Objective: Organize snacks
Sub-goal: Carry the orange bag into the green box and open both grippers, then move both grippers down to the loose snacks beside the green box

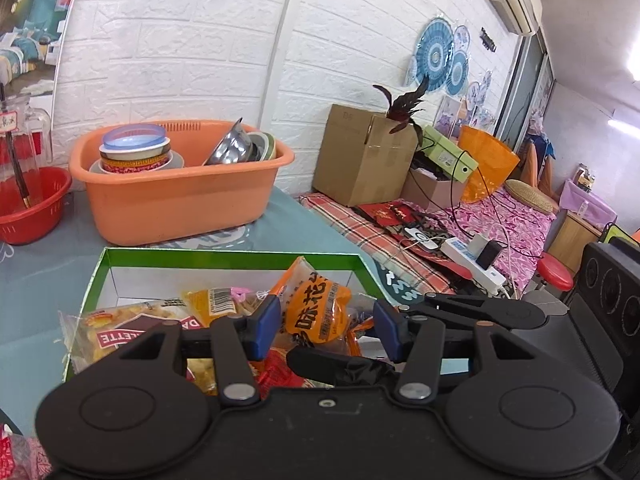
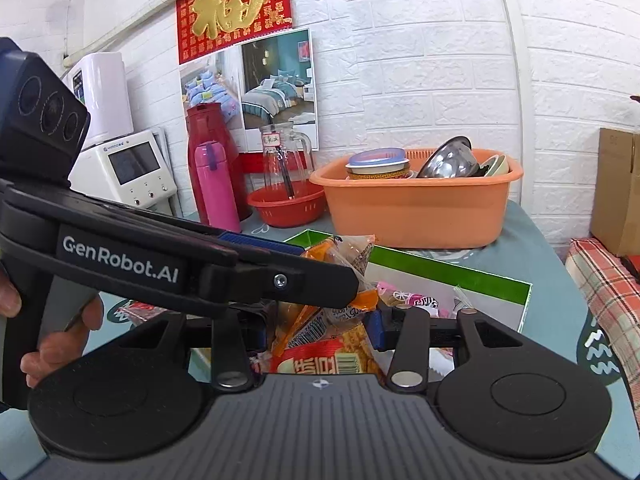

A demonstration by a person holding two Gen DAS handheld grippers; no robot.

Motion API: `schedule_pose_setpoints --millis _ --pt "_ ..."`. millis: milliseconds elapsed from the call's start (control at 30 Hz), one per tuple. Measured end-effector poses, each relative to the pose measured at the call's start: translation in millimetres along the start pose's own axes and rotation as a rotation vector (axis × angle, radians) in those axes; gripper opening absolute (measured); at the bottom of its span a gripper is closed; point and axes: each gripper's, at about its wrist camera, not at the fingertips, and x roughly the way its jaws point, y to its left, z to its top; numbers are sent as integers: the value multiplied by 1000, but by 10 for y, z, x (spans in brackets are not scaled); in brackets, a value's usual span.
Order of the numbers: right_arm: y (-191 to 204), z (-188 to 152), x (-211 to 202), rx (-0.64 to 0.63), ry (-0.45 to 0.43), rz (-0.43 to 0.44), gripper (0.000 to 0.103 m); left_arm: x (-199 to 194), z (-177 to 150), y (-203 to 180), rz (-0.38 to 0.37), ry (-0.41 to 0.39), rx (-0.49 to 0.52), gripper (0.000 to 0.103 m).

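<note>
My left gripper (image 1: 326,330) hangs over the green-rimmed box (image 1: 224,254), shut on an upright orange snack pack (image 1: 316,308) with its blue pads either side. From the right wrist view this same pack (image 2: 340,256) sticks out at the left gripper's tip. My right gripper (image 2: 318,330) reaches in from the right, and its black fingers (image 1: 480,312) cross the left wrist view. A yellow and red snack pack (image 2: 320,336) fills the space between its pads, so it is shut on that. Several more packs lie in the box (image 2: 440,272).
Behind the box stand an orange basin (image 1: 176,196) of bowls and a red basket (image 1: 32,216). A pink bottle (image 2: 216,188), a red flask and a glass jug line the back wall. A hand (image 2: 60,332) grips the left gripper's handle. A cluttered bed (image 1: 460,236) lies to the right.
</note>
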Motion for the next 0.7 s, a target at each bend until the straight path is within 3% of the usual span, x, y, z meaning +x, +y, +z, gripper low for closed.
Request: schedule_pose_setpoints --millis 33,67,100,167,233,700 --pt "-16 -9 36 3 4 -5 75 33 -7 33 3 8 -10 77" --pt "-28 -18 81 3 11 -13 76 58 -22 70 5 17 -24 99" --pt "-29 -33 112 -2 20 -29 77 72 -39 108 17 22 -44 103" --pt "-27 -62 160 -23 31 -74 85 54 -87 165 58 -6 -80 103" --pt "-23 -96 160 -48 16 -116 103 30 -105 221 68 -14 -95 103" --pt "131 -14 -49 -70 -9 -163 103 -338 -149 125 74 -22 -126 103"
